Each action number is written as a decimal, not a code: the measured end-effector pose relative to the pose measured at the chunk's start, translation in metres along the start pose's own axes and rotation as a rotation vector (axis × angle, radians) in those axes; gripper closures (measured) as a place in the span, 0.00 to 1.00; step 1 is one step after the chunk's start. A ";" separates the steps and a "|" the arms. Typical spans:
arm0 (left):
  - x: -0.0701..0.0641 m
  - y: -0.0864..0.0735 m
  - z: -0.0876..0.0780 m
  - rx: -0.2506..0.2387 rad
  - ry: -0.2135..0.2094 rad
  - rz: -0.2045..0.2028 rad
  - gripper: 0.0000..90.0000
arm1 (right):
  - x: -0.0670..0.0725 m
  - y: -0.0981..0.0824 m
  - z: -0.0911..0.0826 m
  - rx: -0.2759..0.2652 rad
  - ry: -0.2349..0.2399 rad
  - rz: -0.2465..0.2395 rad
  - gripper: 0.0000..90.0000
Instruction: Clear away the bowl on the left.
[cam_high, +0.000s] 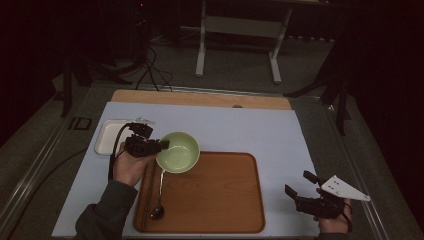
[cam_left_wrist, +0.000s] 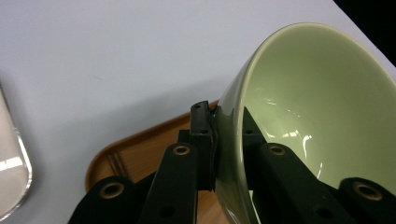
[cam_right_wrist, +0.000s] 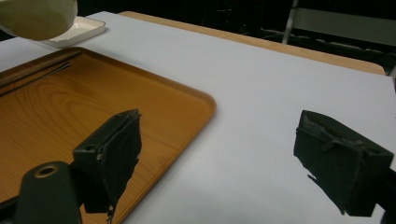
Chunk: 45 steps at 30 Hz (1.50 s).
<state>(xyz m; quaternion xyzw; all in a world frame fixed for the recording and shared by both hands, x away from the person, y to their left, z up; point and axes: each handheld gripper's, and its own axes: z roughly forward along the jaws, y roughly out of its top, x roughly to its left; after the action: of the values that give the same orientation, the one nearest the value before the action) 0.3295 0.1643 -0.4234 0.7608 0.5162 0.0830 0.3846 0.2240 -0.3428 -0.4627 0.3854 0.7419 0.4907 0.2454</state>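
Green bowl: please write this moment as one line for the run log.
left gripper: shut on green bowl rim, bowl tilted above wooden tray corner | right gripper: open, empty, beside tray | spoon: on tray

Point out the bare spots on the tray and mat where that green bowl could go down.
The wooden tray is bare across its middle and right, from the spoon to its right rim. The blue mat is free between tray and right gripper. Crowded: the tray's left edge, with spoon and chopsticks, and the white dish corner. The left gripper clamps the bowl.
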 end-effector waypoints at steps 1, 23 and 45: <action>-0.001 -0.001 0.001 0.002 -0.003 0.000 0.93 | 0.000 0.000 0.000 -0.001 0.000 0.000 0.16; -0.010 -0.034 0.025 0.066 -0.048 -0.040 0.92 | 0.000 0.000 0.000 0.001 0.001 0.000 0.16; -0.012 -0.070 0.052 0.152 -0.064 -0.089 0.92 | 0.000 0.000 0.000 -0.001 0.001 0.000 0.16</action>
<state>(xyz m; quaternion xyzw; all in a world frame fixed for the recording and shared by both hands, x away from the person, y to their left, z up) 0.3009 0.1406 -0.5031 0.7665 0.5415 0.0021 0.3454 0.2240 -0.3429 -0.4625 0.3850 0.7417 0.4915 0.2450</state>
